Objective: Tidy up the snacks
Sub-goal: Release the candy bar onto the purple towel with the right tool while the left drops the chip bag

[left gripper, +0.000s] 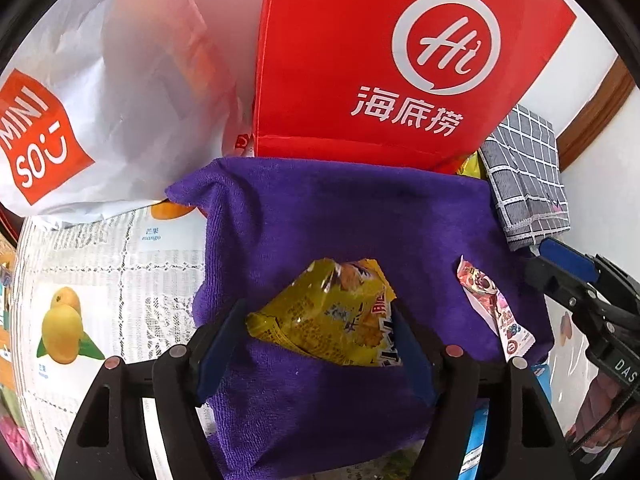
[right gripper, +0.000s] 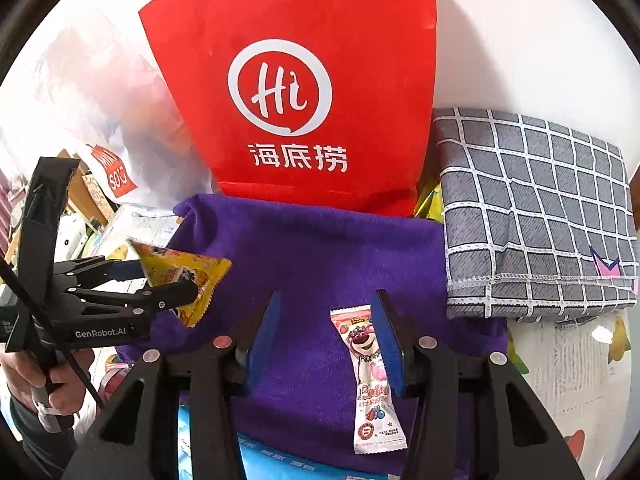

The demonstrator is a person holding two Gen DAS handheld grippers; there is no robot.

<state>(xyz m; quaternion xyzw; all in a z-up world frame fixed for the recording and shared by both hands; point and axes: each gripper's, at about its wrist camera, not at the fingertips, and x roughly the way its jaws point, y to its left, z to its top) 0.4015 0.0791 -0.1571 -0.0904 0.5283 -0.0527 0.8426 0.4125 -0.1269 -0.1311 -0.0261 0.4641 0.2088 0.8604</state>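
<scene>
Left tongs (left gripper: pixel 320 344) — crinkly yellow packet (left gripper: pixel 332 316)

Far edge blocked by upright red bag (right gripper: pixel 304 100); checked cloth (right gripper: pixel 536 216) bounds right; purple towel (right gripper: pixel 320 248) centre open.

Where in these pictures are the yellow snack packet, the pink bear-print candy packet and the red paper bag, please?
yellow snack packet (left gripper: pixel 328 316): left wrist view, middle of its crinkled front.
pink bear-print candy packet (right gripper: pixel 370 364): right wrist view, middle of the wrapper, below the bear.
red paper bag (right gripper: pixel 304 12): right wrist view, plain front above the logo.
</scene>
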